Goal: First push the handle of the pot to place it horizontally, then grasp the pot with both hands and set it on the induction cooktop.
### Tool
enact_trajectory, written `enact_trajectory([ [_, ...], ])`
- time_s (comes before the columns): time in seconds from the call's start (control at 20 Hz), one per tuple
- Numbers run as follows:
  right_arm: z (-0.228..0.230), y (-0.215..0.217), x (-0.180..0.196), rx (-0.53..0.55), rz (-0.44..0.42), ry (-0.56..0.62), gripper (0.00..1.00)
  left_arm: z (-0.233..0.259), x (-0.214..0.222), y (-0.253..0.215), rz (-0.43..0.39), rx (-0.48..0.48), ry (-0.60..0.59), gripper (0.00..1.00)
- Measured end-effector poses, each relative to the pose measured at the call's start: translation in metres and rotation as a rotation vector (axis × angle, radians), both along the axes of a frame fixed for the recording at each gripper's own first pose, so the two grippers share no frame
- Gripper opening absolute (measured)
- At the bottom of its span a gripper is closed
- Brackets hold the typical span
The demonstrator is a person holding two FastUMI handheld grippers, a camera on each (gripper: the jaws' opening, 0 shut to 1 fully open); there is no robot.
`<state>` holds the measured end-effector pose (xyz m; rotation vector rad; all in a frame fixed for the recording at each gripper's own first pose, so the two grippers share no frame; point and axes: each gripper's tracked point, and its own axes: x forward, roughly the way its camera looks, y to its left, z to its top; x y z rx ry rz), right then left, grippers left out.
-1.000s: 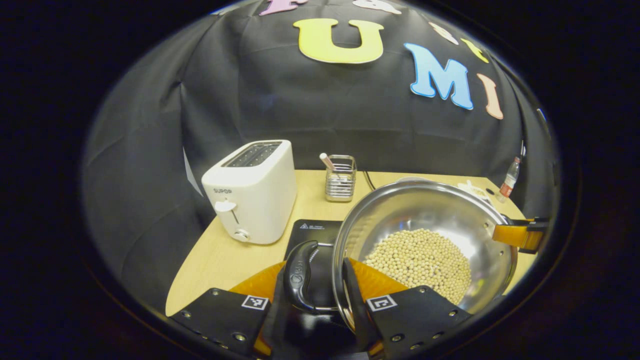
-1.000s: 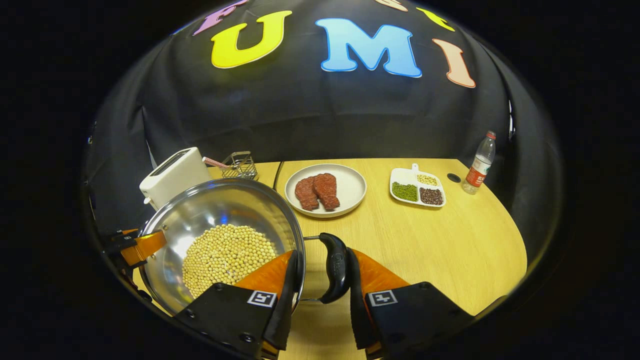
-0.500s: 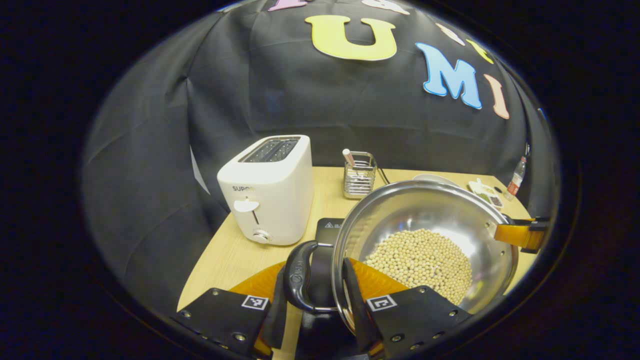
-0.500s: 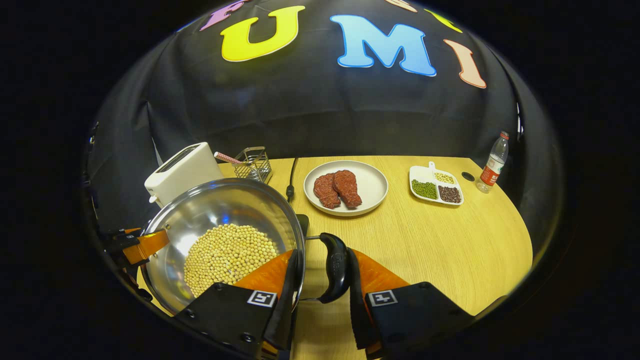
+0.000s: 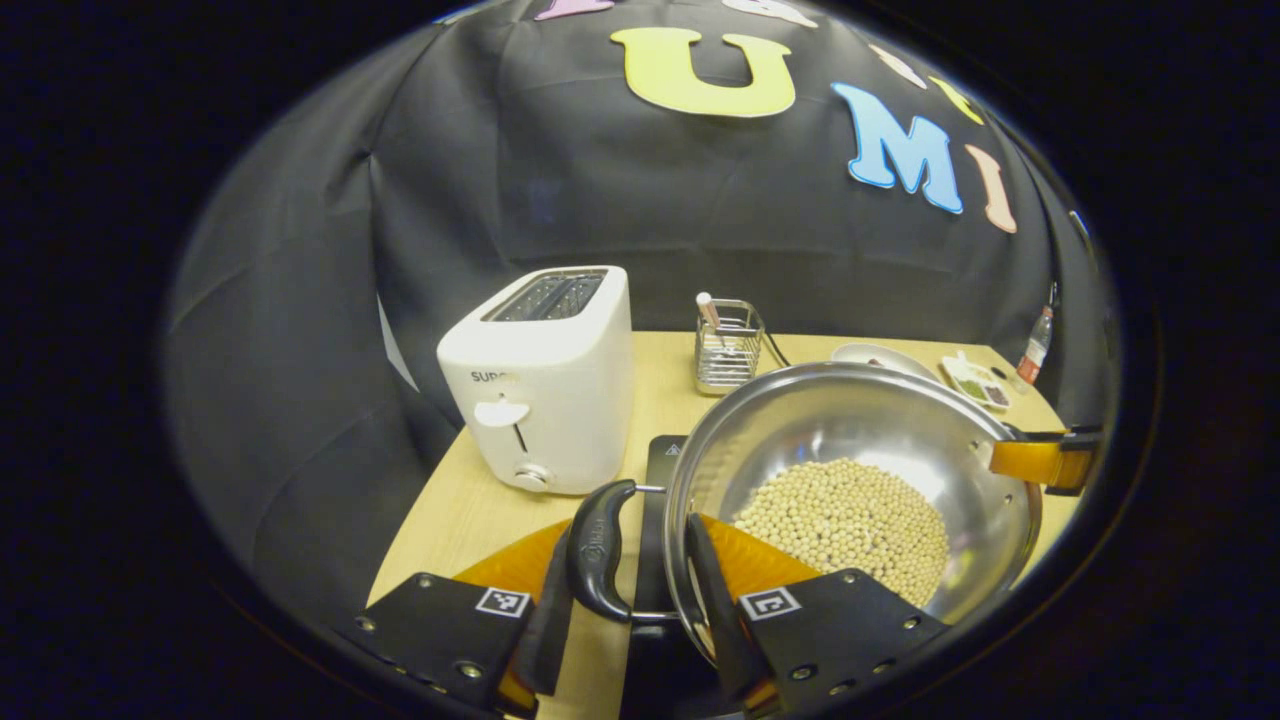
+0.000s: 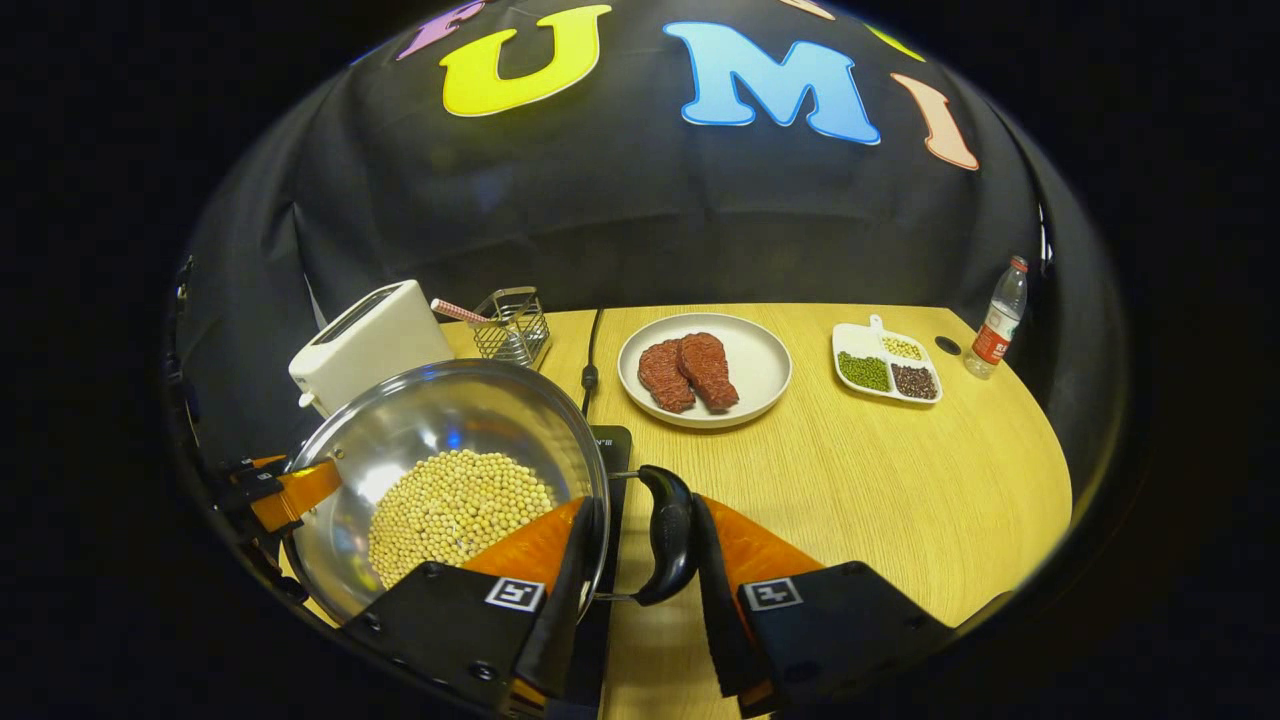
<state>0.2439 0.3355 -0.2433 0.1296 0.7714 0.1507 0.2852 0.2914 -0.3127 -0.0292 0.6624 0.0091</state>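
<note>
A steel pot (image 5: 850, 430) holding pale beans (image 5: 845, 520) hangs between both grippers, just above the black induction cooktop (image 5: 662, 462). My left gripper (image 5: 630, 600) is shut on the pot's black left handle (image 5: 597, 548), which lies horizontal. My right gripper (image 6: 640, 590) is shut on the opposite handle (image 6: 668, 535). The pot (image 6: 450, 420) sits left of it, with a corner of the cooktop (image 6: 612, 450) showing beneath. Each gripper appears across the pot in the other's view: the right gripper (image 5: 1045, 462), the left gripper (image 6: 285, 490).
A white toaster (image 5: 540, 390) stands close at the back left, a wire holder (image 5: 728, 345) behind the pot. To the right on the wooden table (image 6: 900, 480) are a plate of meat (image 6: 705, 370), a divided dish (image 6: 885, 365) and a bottle (image 6: 995, 320).
Both grippers have carried the pot leftward toward the toaster. The cooktop's corner now shows under the pot's right side, and the plate has slid right in the right gripper view.
</note>
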Motion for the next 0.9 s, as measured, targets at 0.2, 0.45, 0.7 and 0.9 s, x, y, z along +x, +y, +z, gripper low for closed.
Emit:
enact_trajectory([
  [0.2, 0.027, -0.003, 0.002, 0.013, 0.012, -0.099, 0.92, 0.019, 0.0, -0.006, 0.018, 0.008, -0.086, 0.87],
  [0.45, 0.072, -0.042, 0.003, -0.017, 0.002, -0.24, 0.93, 0.08, -0.008, -0.009, 0.059, 0.049, -0.241, 0.87],
  [0.7, 0.121, -0.109, -0.005, -0.055, -0.036, -0.388, 0.97, 0.141, -0.023, -0.048, 0.074, 0.049, -0.358, 0.89],
  [0.9, 0.154, -0.161, -0.024, -0.088, -0.036, -0.481, 0.98, 0.172, -0.038, -0.093, 0.086, 0.05, -0.401, 0.87],
])
